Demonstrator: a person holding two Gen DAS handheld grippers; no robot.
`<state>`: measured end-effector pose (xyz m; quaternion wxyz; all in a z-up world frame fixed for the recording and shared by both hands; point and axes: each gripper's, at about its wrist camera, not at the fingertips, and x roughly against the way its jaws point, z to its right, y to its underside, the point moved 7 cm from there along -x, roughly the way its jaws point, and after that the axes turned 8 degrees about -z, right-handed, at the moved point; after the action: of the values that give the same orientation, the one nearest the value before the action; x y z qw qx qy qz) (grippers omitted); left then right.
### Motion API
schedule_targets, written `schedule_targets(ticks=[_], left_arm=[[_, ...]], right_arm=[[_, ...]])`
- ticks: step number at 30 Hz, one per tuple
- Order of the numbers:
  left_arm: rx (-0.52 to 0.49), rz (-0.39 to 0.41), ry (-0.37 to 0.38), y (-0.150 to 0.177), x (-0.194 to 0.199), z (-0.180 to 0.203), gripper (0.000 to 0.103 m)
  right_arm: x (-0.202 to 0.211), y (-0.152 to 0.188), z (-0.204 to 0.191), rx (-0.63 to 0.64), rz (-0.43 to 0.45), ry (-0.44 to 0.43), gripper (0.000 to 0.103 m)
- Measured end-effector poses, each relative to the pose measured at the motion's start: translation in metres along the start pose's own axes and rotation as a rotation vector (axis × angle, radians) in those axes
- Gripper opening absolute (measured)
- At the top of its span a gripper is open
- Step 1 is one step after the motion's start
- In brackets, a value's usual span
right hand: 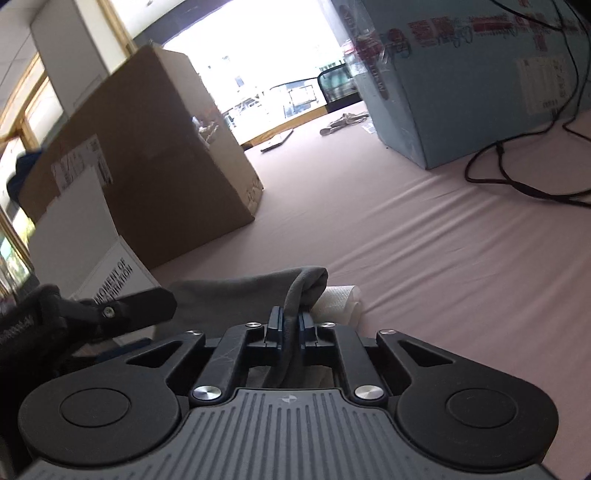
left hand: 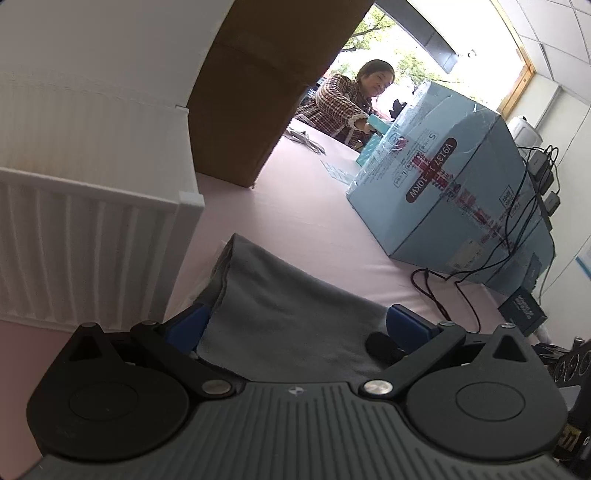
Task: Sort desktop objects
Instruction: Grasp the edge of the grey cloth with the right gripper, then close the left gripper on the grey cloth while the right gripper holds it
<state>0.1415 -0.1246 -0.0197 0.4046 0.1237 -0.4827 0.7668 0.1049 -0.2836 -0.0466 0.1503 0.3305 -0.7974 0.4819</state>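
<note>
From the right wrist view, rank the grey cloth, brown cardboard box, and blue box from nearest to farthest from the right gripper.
1. grey cloth: pinched in the right gripper, straight ahead.
2. brown cardboard box: ahead on the left.
3. blue box: farther back on the right, though not far behind the brown one.

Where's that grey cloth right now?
The grey cloth lies low on the pink table, pinched by the right gripper, with the open left gripper around its other part.

pink-covered table (right hand: 424, 258); white ribbed radiator (left hand: 85, 240) beside it; bright window (right hand: 266, 48) behind; white panelled ceiling (left hand: 554, 22) overhead.
</note>
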Motion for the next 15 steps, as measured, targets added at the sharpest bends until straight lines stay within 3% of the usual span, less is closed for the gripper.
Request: schedule_targets(ticks=[3,9,15], left_arm=[[-0.013,-0.012,0.026,0.0,0.0,0.003,0.103],[-0.036,-0.046,0.061,0.002,-0.002,0.009,0.103],[-0.034,-0.083,0.075,0.005,-0.008,0.009,0.103]], right_arm=[[0.017,-0.003,0.009,-0.07,0.007,-0.08,0.007],[0.048,-0.006,0.034,-0.086,0.05,-0.069,0.007],[0.051,-0.007,0.033,-0.077,0.048,-0.073,0.007]])
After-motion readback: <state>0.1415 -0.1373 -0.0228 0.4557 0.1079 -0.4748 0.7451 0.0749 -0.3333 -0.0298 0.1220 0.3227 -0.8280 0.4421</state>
